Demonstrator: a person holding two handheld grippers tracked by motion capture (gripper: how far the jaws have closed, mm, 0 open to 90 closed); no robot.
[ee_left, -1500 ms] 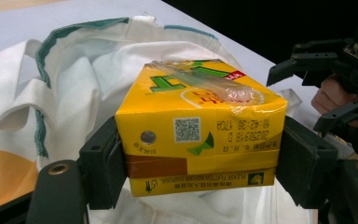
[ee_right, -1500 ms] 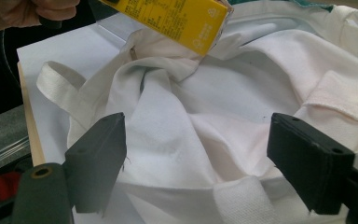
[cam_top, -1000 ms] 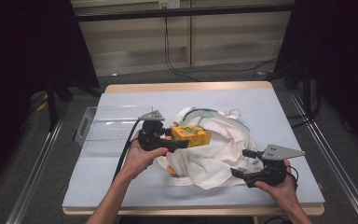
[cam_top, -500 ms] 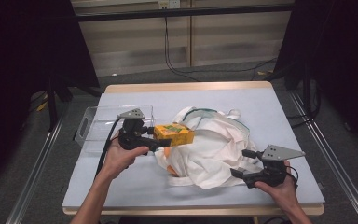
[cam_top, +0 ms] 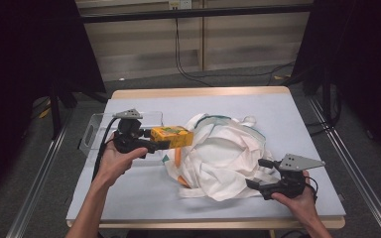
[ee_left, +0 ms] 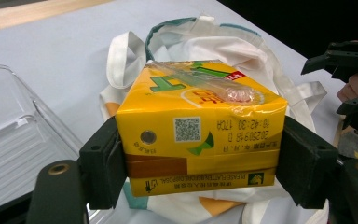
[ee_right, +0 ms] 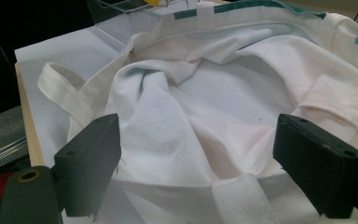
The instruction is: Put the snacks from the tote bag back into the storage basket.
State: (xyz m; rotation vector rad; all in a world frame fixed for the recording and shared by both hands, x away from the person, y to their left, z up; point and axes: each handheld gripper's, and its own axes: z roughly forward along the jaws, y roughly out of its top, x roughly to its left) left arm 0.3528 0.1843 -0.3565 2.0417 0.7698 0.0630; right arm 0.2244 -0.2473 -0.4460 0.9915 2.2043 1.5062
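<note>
A yellow drink carton [cam_top: 172,136] with a wrapped straw on top hangs above the table, my left gripper [cam_top: 161,141] shut on its two sides. In the left gripper view the carton [ee_left: 200,135] sits crosswise between the black pads. It hovers at the left rim of a crumpled white tote bag [cam_top: 228,158] with teal trim. My right gripper [cam_top: 256,172] rests at the bag's lower right corner, jaws wide open. In the right gripper view the bag's cloth [ee_right: 205,84] lies ahead of and between the pads [ee_right: 93,158], which do not press on it.
A clear plastic tray [cam_top: 96,131] lies on the blue-grey table left of the bag, just behind my left hand. The table's wooden edge [cam_top: 198,92] runs along the far side. Dark stands and cables sit on the floor beyond.
My left gripper has carried the carton leftward and a little up, off the bag's middle toward the clear tray. The right gripper has stayed where it was.
</note>
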